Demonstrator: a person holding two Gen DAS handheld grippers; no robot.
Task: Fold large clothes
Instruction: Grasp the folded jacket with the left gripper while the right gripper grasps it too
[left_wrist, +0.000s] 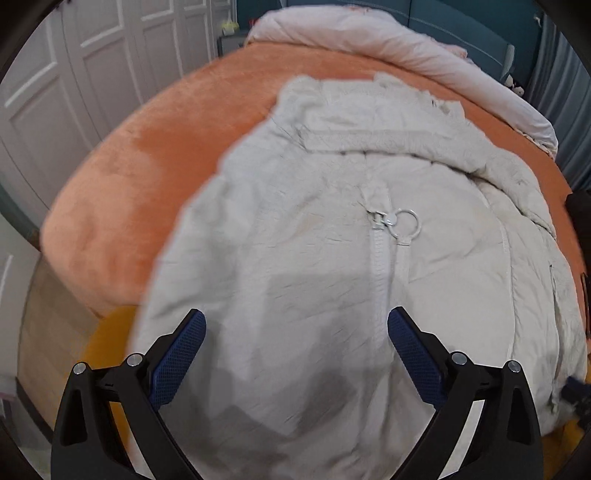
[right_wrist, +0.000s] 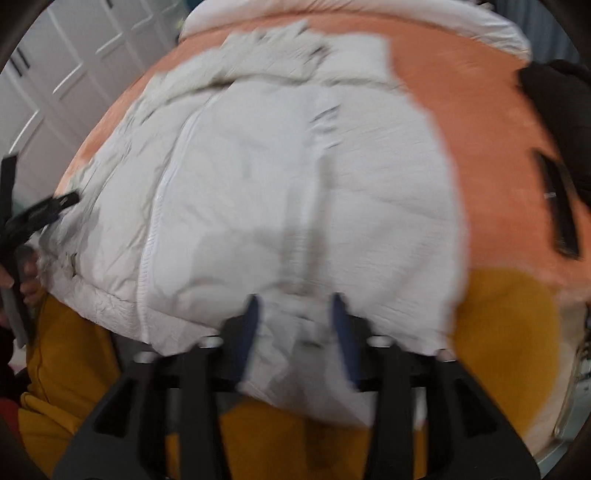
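- Your left claw (left_wrist: 296, 326) stands wide above the white jacket (left_wrist: 332, 258), nothing between its blue pads (left_wrist: 181, 354).
- The jacket lies spread on the orange bed (left_wrist: 122, 177), zipper up; its lower hem is cut off by the frame.
- Your right claw (right_wrist: 295, 314) is blurred: its jaws stand partly apart with jacket cloth between them, but you cannot tell whether the pads press on it.
- A dark object (right_wrist: 557, 206) at the bed's right edge is too smeared to identify.

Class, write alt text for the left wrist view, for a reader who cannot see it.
A pale cream padded jacket lies zipped up on an orange bedspread, its ring-shaped zip pull near the middle. The left tongs stand open over the jacket's lower part, gripping nothing. White cupboard doors stand behind, left.
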